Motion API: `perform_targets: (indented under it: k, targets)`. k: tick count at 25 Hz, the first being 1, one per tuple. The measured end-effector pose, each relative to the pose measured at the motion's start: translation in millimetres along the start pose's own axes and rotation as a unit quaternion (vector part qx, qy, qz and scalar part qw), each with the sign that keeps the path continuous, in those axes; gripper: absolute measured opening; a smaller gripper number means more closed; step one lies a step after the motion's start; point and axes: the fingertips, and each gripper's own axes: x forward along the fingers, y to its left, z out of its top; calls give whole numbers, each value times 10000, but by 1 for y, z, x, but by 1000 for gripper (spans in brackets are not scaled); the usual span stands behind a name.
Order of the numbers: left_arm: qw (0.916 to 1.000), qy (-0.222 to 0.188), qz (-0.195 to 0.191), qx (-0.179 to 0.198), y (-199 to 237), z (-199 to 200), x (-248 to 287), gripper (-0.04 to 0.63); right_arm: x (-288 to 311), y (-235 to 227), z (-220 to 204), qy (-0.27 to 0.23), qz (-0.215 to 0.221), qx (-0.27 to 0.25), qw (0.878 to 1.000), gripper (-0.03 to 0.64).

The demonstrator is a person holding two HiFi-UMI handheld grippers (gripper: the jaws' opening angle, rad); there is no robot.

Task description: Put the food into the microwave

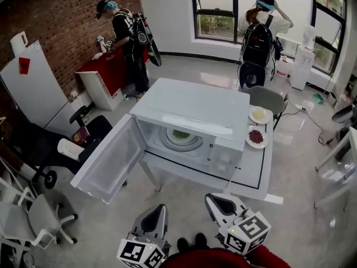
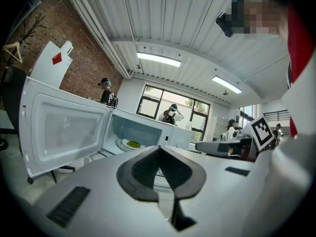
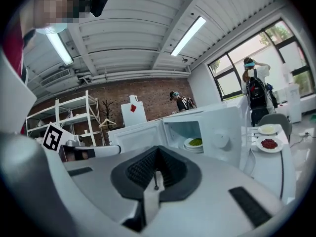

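- Step, as I read it: between loads. One plate of green food (image 1: 181, 134) already sits on the turntable inside the microwave (image 1: 192, 109). The door (image 1: 107, 162) is swung wide, out past the desk's left edge.
- Food not yet in: a plate of red food (image 1: 256, 137) and a plate of pale food (image 1: 259, 115). Both are on the desk (image 1: 252, 176) along its right edge, just beside the microwave's right side. The red one is nearer the front edge and the pale one sits behind it.
- Left claw (image 1: 157, 212): jaws together, nothing in them, held off the desk's front edge.
- Right claw (image 1: 217, 201): jaws together too, empty, also short of the front edge and the nearer one to the two plates.
- Next move, my call: right claw goes to the red plate. It has to open first, then take the rim from the front-edge side and keep the plate level.
- Then carry it round the microwave's front right corner and into the cavity.
- Watch: the turntable is mostly taken by the green plate, so room for a second looks tight.
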Motion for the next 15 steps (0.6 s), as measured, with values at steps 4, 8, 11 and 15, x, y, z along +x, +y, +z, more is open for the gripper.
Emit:
perform_targets:
  k: [4,8,11,15]
  targets:
    - [9999,-108,-72,58,-7,1,0,8,-9,0,-10,-14,66,39,10000,14]
    - [9997,-189,-59,117,-8,4,1,8,-16,-3,-11,11,83,74,9999,14]
    - [9997,-240,-61,64,-7,4,1,8,-18,-6,-8,-42,50,52,10000,14]
    - [9997,-240,-107,12,-10,3,0,8,-22,-8,-6,-98,22,73,9999,14]
